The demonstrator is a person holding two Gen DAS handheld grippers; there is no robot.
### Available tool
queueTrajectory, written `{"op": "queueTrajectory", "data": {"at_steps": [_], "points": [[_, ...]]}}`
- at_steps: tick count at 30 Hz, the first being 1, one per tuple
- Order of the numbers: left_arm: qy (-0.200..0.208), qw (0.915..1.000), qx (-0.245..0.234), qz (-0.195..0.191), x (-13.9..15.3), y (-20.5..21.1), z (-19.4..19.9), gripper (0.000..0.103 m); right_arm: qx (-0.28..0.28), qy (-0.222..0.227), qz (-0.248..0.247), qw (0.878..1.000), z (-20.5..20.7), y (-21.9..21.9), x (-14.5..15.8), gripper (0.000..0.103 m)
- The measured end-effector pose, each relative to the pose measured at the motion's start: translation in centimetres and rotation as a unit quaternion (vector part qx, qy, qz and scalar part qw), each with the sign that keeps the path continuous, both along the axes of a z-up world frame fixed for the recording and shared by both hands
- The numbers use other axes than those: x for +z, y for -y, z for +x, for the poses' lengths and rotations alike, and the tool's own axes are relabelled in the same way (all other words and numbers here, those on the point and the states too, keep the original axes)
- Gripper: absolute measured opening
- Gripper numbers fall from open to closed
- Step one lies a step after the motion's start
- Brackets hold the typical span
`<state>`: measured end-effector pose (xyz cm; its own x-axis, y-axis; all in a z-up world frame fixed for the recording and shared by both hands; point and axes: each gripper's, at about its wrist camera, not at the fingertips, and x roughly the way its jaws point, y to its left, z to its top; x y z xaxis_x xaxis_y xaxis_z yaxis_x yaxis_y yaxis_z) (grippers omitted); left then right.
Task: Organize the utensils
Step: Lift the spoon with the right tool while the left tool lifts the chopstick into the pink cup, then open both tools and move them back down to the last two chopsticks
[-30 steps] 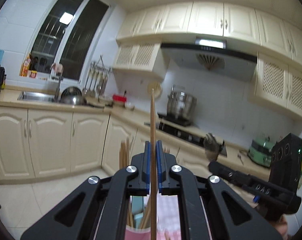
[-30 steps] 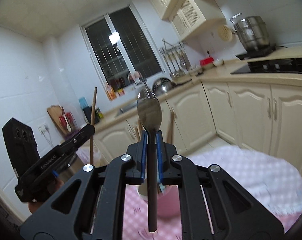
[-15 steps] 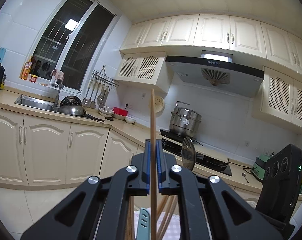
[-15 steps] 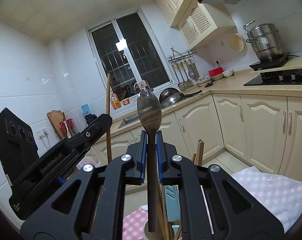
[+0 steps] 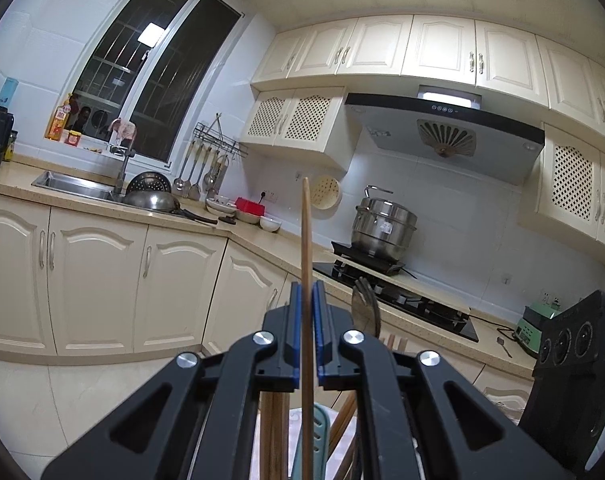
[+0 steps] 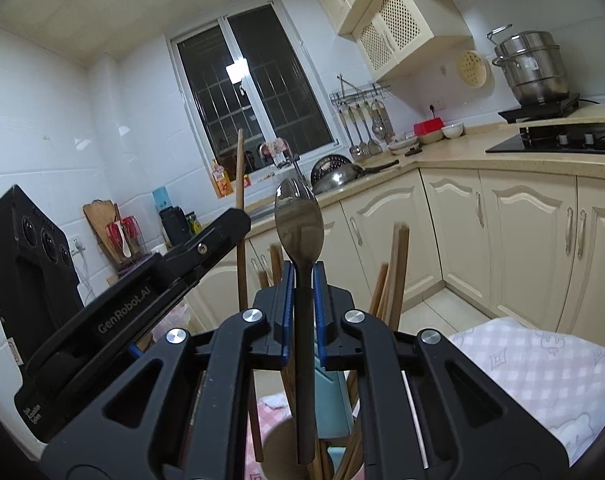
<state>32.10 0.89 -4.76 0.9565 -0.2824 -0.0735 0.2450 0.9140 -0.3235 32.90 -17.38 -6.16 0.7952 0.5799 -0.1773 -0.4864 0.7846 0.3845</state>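
A: Left gripper (image 5: 307, 332): what is pinched?

B: A single wooden chopstick (image 5: 306, 248), held upright, pads pressed tight on it. Its lower end is seen running down toward the holder (image 6: 280, 446) below.

A: Right gripper (image 6: 302, 316)?

B: Clamped on a metal spoon (image 6: 299, 224), bowl up, dark handle hanging down over the holder's mouth.

A: Holder contents?

B: Several wooden chopsticks (image 6: 396, 268) are already stood in it, plus a pale teal plastic piece (image 6: 330, 400). The holder is set on a pink checked cloth (image 6: 542, 364).

A: Progress?

B: Judged partway. Some utensils are already sorted into the holder; the chopstick and spoon are not yet released, so both drops are left. Whether more pieces wait elsewhere cannot be told.

A: Readable text?

B: "GenRobot.AI" is printed on the left gripper's arm, seen from the right wrist view. Small lettering lower on that body is too blurred to be read. Bottle labels by the window (image 6: 254, 92) can't be made out.
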Motion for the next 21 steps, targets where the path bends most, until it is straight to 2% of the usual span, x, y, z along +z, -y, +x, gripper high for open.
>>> {"op": "queueTrajectory", "data": {"at_steps": [5, 6, 7, 8, 9, 12, 16, 21], "points": [[-0.010, 0.9999, -0.005, 0.013, -1.5, 0.3, -0.1, 0.009, 0.004, -0.024, -0.008, 1.000, 0.0, 0.1, -1.2, 0.013], [-0.015, 0.9997, -0.009, 0.018, -1.7, 0.4, -0.1, 0.026, 0.004, -0.031, -0.009, 0.999, -0.1, 0.2, -1.4, 0.023], [-0.013, 0.9998, -0.006, 0.016, -1.7, 0.2, -0.4, 0.038, -0.001, -0.036, -0.011, 0.999, -0.3, 0.4, -1.4, 0.029], [-0.006, 0.9999, 0.002, 0.011, -1.6, -0.2, -0.9, 0.062, -0.003, -0.040, -0.011, 0.999, -0.6, 0.7, -1.5, 0.047], [0.003, 0.9999, 0.010, 0.007, -1.3, -0.6, -1.5, 0.073, -0.003, -0.039, -0.008, 0.999, -0.9, 0.9, -1.4, 0.061], [0.008, 0.9997, 0.009, 0.022, -0.4, -1.1, -2.6, 0.078, -0.006, -0.029, -0.008, 1.000, -2.1, 1.7, -0.8, 0.067], [0.014, 0.9993, 0.013, 0.031, 1.1, -1.6, -4.6, 0.094, -0.012, -0.007, -0.013, 1.000, -3.7, 2.2, 0.7, 0.076], [0.012, 0.9983, 0.025, 0.052, 3.0, -1.9, -7.4, 0.098, -0.018, 0.008, -0.018, 1.000, -5.5, 2.8, 1.9, 0.092]]}}
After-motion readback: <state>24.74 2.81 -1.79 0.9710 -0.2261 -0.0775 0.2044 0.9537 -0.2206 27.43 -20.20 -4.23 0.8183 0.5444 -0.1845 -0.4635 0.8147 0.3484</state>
